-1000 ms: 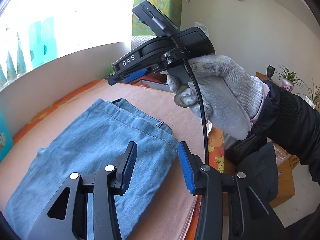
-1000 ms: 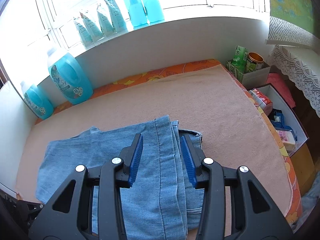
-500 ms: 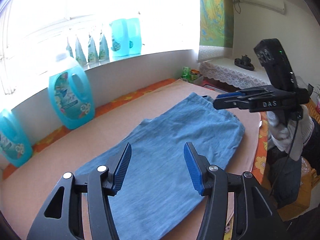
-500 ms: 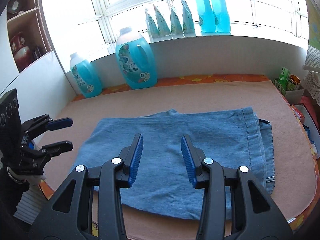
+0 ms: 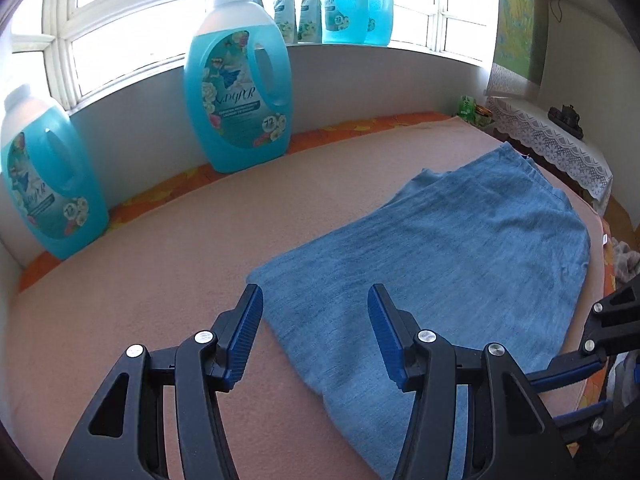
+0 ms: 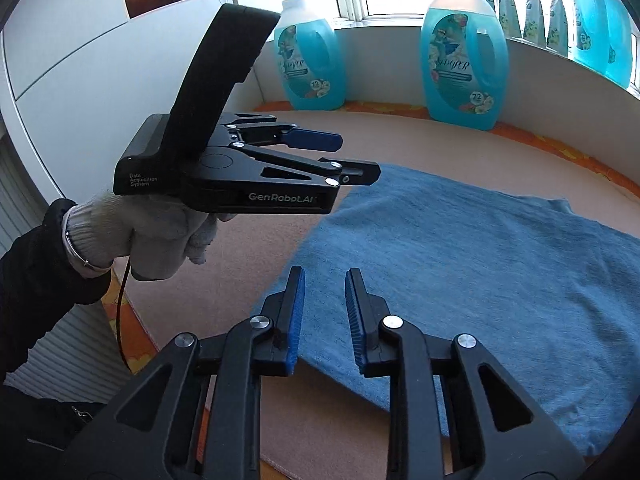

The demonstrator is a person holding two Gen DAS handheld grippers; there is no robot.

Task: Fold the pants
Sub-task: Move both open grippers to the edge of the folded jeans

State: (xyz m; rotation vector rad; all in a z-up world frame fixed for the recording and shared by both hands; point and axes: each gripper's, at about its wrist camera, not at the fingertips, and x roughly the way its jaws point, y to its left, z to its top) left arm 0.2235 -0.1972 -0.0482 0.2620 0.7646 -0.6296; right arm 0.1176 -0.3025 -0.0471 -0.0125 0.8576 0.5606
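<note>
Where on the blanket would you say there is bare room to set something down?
Bare pink blanket lies between the folded jeans and the two detergent jugs along the wall. The windowsill is crowded with bottles and pouches.

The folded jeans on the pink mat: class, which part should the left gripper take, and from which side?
Probably the near left corner of the jeans, approached from the bare mat on the left. The layered edge lies flat there, just ahead of the open left gripper.

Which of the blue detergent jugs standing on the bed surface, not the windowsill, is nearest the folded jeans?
The taller-looking jug by the window's middle; the other jug stands in the far left corner, farther from the jeans.
</note>
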